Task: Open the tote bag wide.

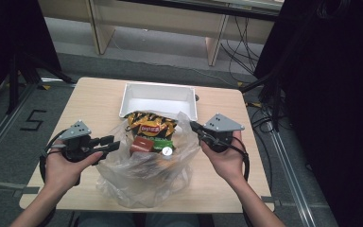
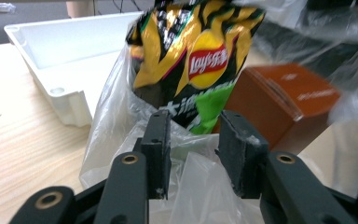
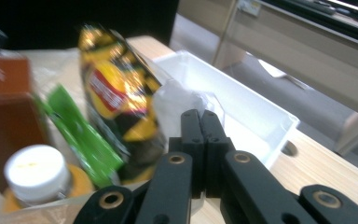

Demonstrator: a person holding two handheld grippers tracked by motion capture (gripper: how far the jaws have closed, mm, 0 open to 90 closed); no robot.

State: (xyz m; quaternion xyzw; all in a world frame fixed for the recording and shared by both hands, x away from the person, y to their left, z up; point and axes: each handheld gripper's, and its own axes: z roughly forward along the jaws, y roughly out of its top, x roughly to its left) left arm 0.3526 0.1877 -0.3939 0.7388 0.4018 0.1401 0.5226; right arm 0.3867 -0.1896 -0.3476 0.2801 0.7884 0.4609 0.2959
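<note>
A crinkled clear plastic bag (image 1: 142,175) lay on the wooden desk (image 1: 94,101), just before a rectangular white tray (image 1: 158,98). Inside it were seen a glossy chip packet (image 1: 150,125), a brown box (image 1: 141,144) and a white-capped bottle (image 1: 167,152). The left tool (image 1: 113,142) was held open around the bag's rim; the right tool (image 1: 194,126) was clamped shut on its opposite edge.

Yellow-and-black striped crisp packet (image 1: 150,126), brown box (image 1: 141,144), white tray (image 1: 159,99), clear plastic bag (image 1: 137,177)

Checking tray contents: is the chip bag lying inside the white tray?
No, the chip bag stands in the clear plastic bag, in front of the white tray.
</note>
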